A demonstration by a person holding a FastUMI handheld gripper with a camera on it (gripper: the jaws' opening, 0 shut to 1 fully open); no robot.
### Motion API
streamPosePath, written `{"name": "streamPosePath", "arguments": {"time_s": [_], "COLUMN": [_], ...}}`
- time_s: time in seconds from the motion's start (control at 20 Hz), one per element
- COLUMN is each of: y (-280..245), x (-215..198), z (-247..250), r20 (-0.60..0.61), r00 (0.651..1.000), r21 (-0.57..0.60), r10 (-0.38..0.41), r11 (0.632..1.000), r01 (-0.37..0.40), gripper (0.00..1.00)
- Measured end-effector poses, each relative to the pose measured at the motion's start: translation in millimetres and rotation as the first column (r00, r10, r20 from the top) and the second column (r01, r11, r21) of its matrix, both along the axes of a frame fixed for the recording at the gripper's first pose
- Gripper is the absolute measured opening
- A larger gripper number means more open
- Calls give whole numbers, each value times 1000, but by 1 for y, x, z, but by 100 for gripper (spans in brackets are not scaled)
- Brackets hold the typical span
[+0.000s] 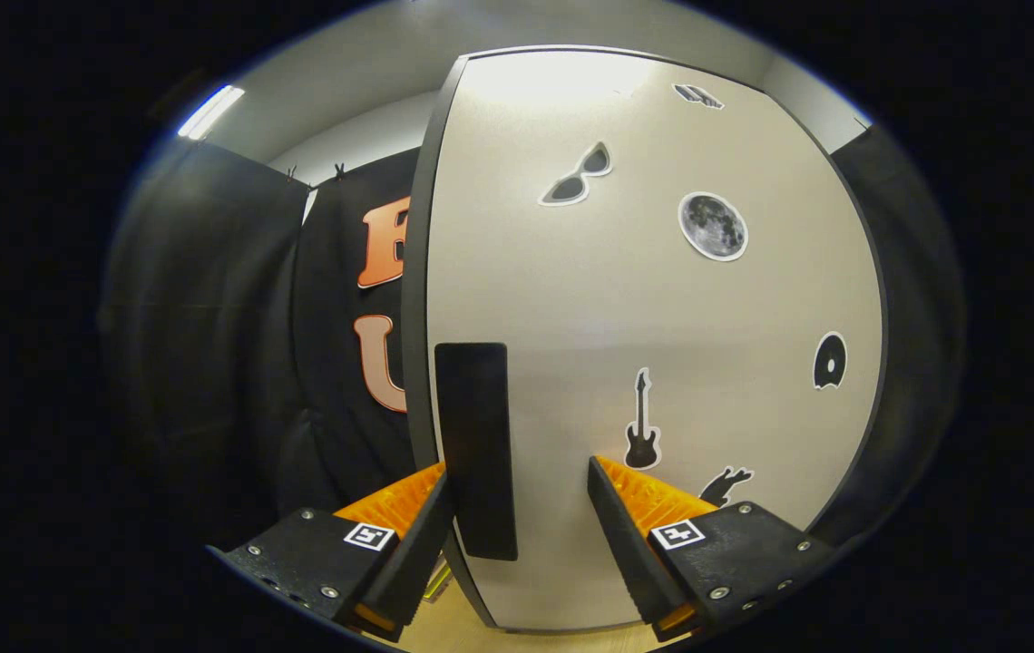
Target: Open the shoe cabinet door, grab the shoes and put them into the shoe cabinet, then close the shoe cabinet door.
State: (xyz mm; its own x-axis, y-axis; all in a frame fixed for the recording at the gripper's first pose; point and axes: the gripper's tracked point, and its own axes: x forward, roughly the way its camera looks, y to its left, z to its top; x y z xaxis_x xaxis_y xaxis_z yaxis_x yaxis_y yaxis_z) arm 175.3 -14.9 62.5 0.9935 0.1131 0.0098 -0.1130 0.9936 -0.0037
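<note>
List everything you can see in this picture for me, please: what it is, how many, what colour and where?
cabinet door: one, off-white with a dark edge, directly ahead of the tongs.
door handle: one, black, upright bar near the door's left edge, between the tongs' fingers.
stickers: several on the door, black or grey: sunglasses, moon, guitar, a round shape, two partly seen.
ceiling light: one, white, above the booth's black cloth wall.
floor: light wood, below the door.
tongs: one pair, open, fingers either side of the handle, not pressing it.
</note>
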Motion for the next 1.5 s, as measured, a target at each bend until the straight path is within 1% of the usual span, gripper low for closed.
{"name": "streamPosePath", "arguments": {"time_s": [0.1,0.2,0.25,0.3,0.4,0.6,0.85,0.95,1.1,1.25,1.5], "y": [0,4,2,-3,-6,-22,-65,-79,-91,-96,-101], "x": [1,-2,-5,-11,-25,-72,-142,-170,-208,-235,-260], "z": [-1,-4,-4,3,8,4,-8,-5,-3,-1,0], "r20": [5,-21,-23,2,17,-15,-27,-12,-5,-11,1], "r00": [1000,1000,1000,1000,1000,1000,997,993,988,985,980], "r21": [-5,22,41,51,48,42,6,13,30,35,24], "r10": [-1,20,14,3,5,3,-78,-119,-154,-172,-199], "r11": [1000,1000,999,999,999,999,997,993,988,984,980], "r01": [1,-20,-13,-3,-6,-2,78,120,154,173,199], "gripper": [87,88,88,88,90,90,90,90,90,90,91]}}
